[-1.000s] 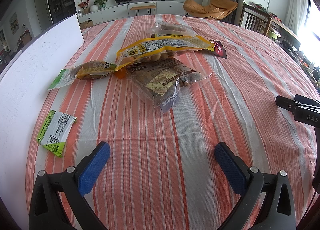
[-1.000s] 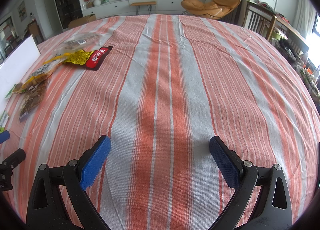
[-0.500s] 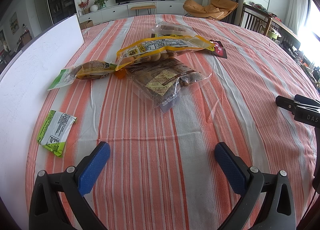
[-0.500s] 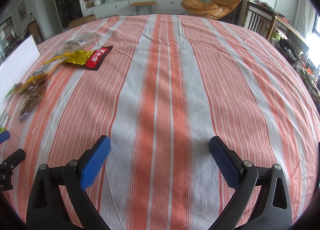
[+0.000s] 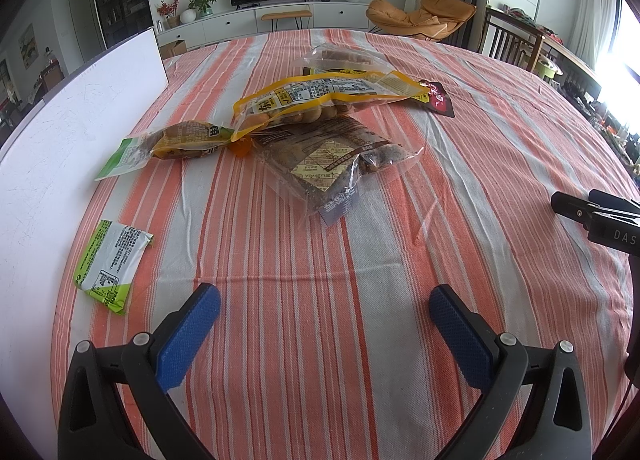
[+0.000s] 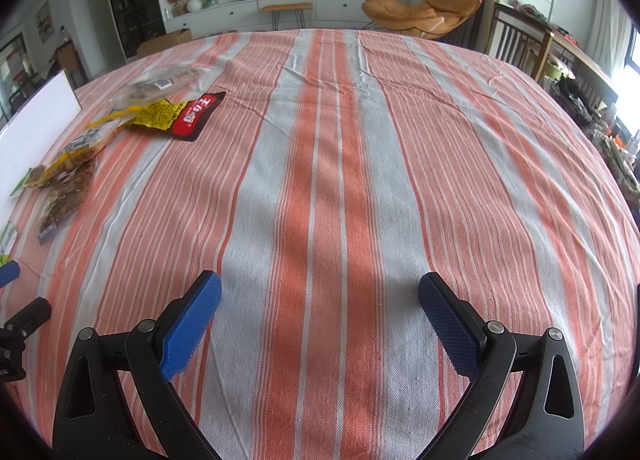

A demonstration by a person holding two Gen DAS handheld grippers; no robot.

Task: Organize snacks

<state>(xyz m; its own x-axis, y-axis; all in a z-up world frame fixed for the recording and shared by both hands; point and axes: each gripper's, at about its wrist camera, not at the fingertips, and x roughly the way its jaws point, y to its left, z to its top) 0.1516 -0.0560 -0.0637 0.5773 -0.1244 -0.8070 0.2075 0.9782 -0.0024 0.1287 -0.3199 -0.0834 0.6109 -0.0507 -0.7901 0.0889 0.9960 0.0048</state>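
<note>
Ahead of the left gripper (image 5: 325, 324), snack packets (image 5: 320, 132) lie on the counter (image 5: 460, 140); both grippers' jaws, the right gripper (image 6: 320, 314) included, gape, empty.

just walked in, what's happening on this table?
A person holds two handheld grippers over a table with a striped tablecloth; neither touches anything. The left gripper and the right gripper are both open and empty. Snack packets lie loose on the left side: a small green packet near the white board, a green-and-yellow pack, a yellow-edged bag overlapping a clear bag of brown snacks, and a red-and-black packet. No sorting has begun.
</note>
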